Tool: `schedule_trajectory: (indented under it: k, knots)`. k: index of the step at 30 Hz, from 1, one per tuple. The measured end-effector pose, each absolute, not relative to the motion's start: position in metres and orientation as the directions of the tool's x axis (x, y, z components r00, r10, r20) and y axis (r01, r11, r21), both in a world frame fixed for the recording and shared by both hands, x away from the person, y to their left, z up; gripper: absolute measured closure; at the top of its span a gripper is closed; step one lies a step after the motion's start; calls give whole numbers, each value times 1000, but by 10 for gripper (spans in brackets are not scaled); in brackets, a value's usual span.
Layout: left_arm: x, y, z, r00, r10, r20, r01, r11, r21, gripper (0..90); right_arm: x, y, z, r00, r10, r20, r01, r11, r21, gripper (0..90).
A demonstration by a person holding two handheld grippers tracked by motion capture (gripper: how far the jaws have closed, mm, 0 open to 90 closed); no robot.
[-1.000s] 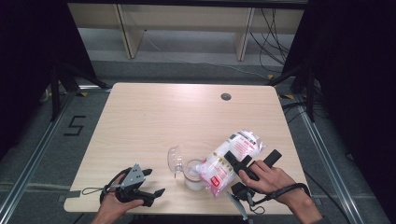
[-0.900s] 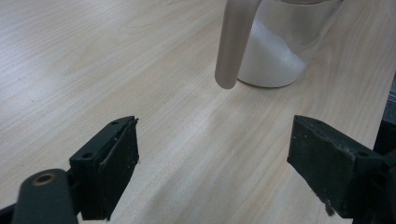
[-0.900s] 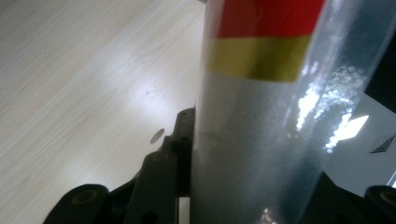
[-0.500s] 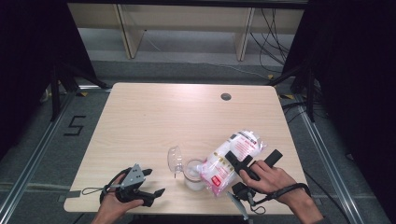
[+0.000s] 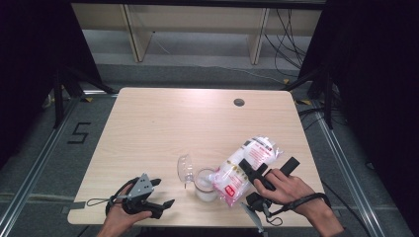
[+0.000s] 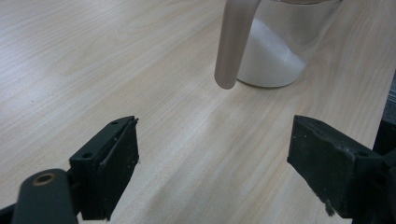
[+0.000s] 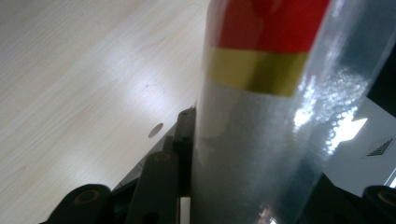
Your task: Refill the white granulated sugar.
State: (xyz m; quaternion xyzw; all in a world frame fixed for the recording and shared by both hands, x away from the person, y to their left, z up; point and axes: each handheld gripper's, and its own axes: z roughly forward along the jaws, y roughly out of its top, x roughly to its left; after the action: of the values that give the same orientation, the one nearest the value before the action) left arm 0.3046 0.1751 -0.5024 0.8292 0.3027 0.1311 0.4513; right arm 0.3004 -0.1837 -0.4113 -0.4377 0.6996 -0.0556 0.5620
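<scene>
High view: wooden table [image 5: 163,128], near edge at the bottom. Right gripper [image 5: 269,173] clamped on a clear plastic bag [image 5: 247,168] of white grains, red label at its lower end, tilted so that end sits over a glass jug [image 5: 203,182]. Jug partly filled with white powder, handle to its left. Left gripper [image 5: 160,192] held low at the near left corner, well apart from the jug, jaws apart and empty.

Left gripper view: two black jaws wide apart over bare wood, nothing between them. Ahead, the jug's [image 6: 275,46] base with a slanted heap of white powder inside, its handle [image 6: 233,42] hanging down in front.

Right gripper view: bag [image 7: 261,130] pressed between the jaws, red and yellow bands near the top, tabletop [image 7: 70,93] off to the left.
</scene>
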Motion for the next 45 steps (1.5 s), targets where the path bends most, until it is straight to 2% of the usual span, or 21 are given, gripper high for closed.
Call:
schedule_trajectory:
  k: [1,5,7,10,11,21,22,27,28,30,45]
  knots:
    - [305,176,-502,783,620,-50,382,-415,826,157,301,-184,-413,3,-654,-757,-558,626,-544,711]
    - [305,175,-503,782,621,-56,384,-409,828,157,301,-184,-409,13,-681,-732,-547,608,-575,712]
    - [305,175,-502,782,621,-52,383,-413,826,157,301,-184,-411,-2,-652,-758,-558,630,-540,712]
    - [305,176,-502,783,619,-52,383,-415,825,157,301,-184,-411,8,-657,-754,-557,623,-549,713]
    - [305,175,-502,782,621,-51,383,-415,825,157,300,-184,-408,23,-689,-725,-545,599,-587,713]
    - [306,176,-503,787,615,-44,372,-416,830,157,300,-184,-408,21,-689,-725,-546,599,-586,714]
    - [306,176,-503,788,614,-45,371,-416,830,157,301,-185,-410,8,-661,-750,-558,620,-552,715]
    - [306,176,-502,793,609,-29,363,-433,825,157,301,-184,-410,1,-655,-755,-557,627,-545,716]
    - [306,176,-502,792,609,-34,365,-428,827,157,300,-184,-407,19,-686,-728,-541,605,-584,716]
    - [306,176,-502,792,609,-34,363,-426,829,157,300,-183,-406,27,-695,-719,-536,597,-597,717]
    - [305,175,-502,783,620,-56,383,-409,828,157,300,-182,-406,28,-692,-722,-529,602,-598,721]
